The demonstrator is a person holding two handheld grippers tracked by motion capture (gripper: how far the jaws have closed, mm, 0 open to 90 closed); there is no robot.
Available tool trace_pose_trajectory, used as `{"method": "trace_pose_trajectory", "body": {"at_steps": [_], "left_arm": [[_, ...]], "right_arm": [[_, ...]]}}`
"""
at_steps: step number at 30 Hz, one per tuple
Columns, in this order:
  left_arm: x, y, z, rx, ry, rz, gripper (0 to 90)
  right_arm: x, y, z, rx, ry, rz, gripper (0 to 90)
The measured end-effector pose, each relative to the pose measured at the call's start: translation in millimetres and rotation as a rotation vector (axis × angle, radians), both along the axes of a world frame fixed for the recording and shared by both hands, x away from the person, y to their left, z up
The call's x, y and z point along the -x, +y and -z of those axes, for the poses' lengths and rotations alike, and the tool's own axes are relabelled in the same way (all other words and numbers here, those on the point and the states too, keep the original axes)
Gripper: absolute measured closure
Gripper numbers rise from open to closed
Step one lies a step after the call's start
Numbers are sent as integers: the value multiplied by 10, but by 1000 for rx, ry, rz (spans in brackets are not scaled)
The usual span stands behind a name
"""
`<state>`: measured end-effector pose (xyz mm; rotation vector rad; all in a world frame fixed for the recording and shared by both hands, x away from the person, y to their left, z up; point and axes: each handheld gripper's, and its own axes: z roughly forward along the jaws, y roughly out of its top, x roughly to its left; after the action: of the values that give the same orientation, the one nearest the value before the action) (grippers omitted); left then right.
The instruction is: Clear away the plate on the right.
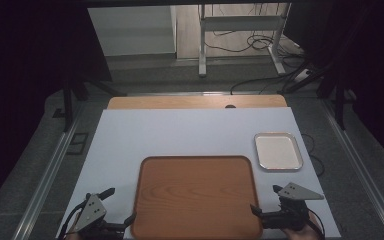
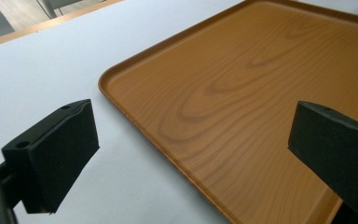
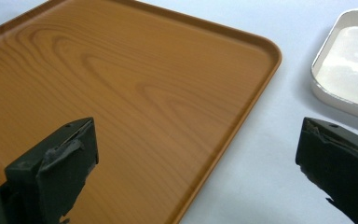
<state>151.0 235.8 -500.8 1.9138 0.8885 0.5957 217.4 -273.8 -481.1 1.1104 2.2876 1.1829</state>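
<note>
A large wood-grain tray [image 1: 196,197] lies empty at the near middle of the white table top [image 1: 180,132]. My left gripper [image 1: 121,206] is open at the tray's near left corner; its jaws straddle the tray's left rim [image 2: 140,128], one over the table, one over the tray. My right gripper [image 1: 266,199] is open at the near right corner and straddles the right rim [image 3: 242,116] the same way. Nothing is held by either. A small white tray [image 1: 278,150] with a metallic rim sits empty to the right, and the same white tray [image 3: 349,70] shows beyond my right gripper [image 3: 196,172].
Past the white top a strip of wooden table edge [image 1: 197,102] shows. Behind it stand a metal desk frame [image 1: 240,35] and loose cables [image 1: 260,80] on the floor. Rails [image 1: 50,170] run along both sides of the table.
</note>
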Motion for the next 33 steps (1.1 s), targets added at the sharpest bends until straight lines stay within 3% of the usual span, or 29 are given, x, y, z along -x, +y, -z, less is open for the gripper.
{"method": "trace_pose_trajectory", "body": {"at_steps": [10,15,33], "left_arm": [[0,-2,0,-1,1,2,13],[0,-4,0,-3,0,2,14],[-2,-8,0,-7,-2,4,15]], "right_arm": [[-67,-26,-31,-21,-31,26,0],[-138,-41,-24,-48,-15,35,0],[-339,-137,-7,-61,-31,94,0]]}}
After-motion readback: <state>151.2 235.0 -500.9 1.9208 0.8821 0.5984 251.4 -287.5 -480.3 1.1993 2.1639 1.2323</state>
